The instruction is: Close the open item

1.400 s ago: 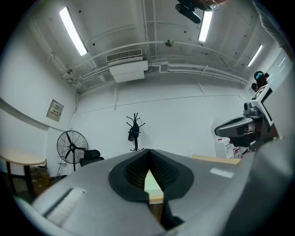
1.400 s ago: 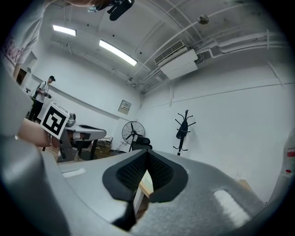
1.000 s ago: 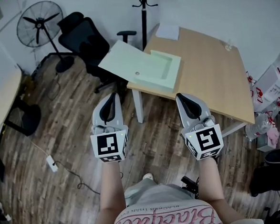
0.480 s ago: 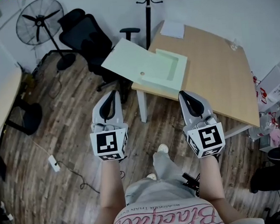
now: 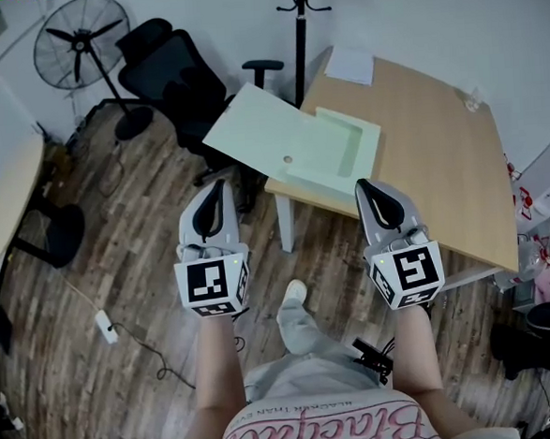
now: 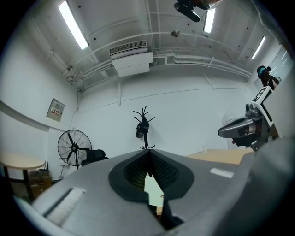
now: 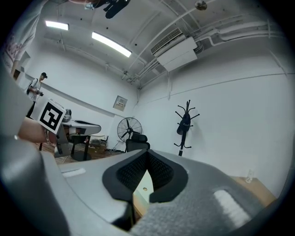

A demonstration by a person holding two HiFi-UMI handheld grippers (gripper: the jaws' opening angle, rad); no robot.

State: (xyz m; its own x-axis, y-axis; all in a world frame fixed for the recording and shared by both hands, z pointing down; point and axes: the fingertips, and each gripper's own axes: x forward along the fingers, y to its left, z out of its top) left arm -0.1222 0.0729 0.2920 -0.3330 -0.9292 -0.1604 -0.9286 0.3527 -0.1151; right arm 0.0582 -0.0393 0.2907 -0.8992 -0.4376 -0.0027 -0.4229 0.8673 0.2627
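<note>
We're in an office: swivel chair (image 5: 173, 78), pedestal fan (image 5: 80, 44), coat stand (image 5: 300, 29), wood worktop (image 5: 430, 147), ceiling AC unit (image 6: 132, 62).

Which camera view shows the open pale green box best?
The head view: the whole pale green box lies open on the wooden table, lid spread past its corner. Each gripper view shows only a pale sliver of it beyond the jaws.

Evenly and brightly lit from overhead by ceiling tube lights (image 6: 73, 25), blown out to white glare in both gripper views. Only faint, soft shadows on the wooden floor (image 5: 118, 262). Heavily fisheye-bent, black at the corners. Out of focus on the near bodies of the left gripper (image 6: 148, 154) and right gripper (image 7: 146, 156); crisp farther off.
</note>
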